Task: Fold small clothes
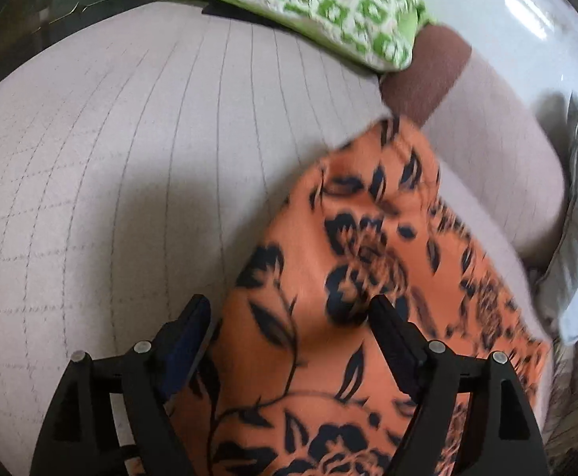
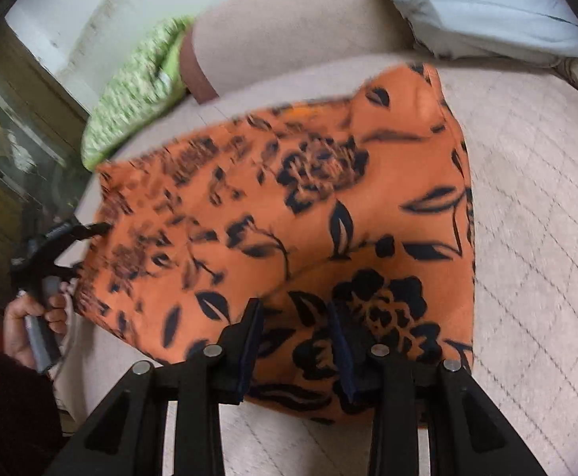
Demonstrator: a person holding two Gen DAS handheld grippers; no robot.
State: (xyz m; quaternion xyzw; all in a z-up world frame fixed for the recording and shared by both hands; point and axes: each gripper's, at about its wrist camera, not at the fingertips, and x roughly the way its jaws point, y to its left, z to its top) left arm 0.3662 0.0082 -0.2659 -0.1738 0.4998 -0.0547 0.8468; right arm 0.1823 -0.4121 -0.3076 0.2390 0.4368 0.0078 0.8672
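Left tool [image 1: 289, 313] is standing with jaws wide apart over one edge of the orange cloth [image 1: 328, 317], pads clear of the fabric, so nothing is being pinched there. Right tool [image 2: 296, 313] is gripping the opposite edge of the cloth, a fold of it caught between the narrowed jaws, probably to carry that side across for a fold. Cloth is lying spread on the quilted bed [image 1: 110, 158], away from the green pillow [image 1: 308, 4], giving a flat surface for creasing. A hand [image 2: 31, 325] is holding the left tool's handle.
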